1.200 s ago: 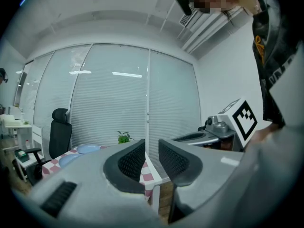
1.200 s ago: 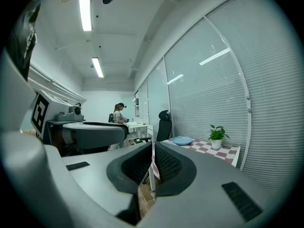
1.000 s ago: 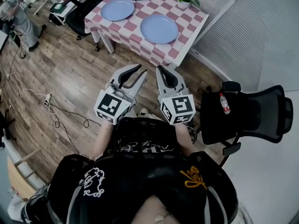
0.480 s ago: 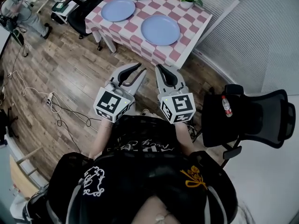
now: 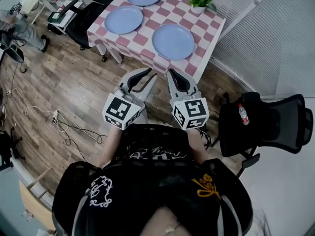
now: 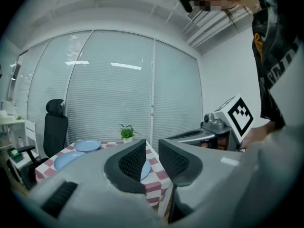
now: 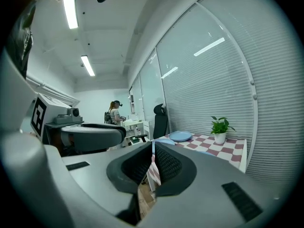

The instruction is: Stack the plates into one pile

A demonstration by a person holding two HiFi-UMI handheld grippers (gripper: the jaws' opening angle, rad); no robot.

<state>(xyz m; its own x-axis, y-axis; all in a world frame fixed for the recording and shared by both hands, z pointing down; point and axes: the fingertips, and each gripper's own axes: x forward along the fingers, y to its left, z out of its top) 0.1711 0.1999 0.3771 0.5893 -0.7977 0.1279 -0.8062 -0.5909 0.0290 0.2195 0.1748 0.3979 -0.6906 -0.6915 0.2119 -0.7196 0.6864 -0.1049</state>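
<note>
Left tongs [image 5: 139, 77] and right tongs [image 5: 178, 78] are both clenched on nothing, short of the checkered counter [image 5: 147, 26] where three blue plates [image 5: 123, 19] sit apart, so I'd open up early and take the nearest plate [image 5: 173, 41] by its rim, level.

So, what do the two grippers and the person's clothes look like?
Both the left gripper and the right gripper have light grey, curved bodies with black ribbed pads inside. Each carries a white cube with black square markers. The person wears a black top with white and yellow print.
</note>
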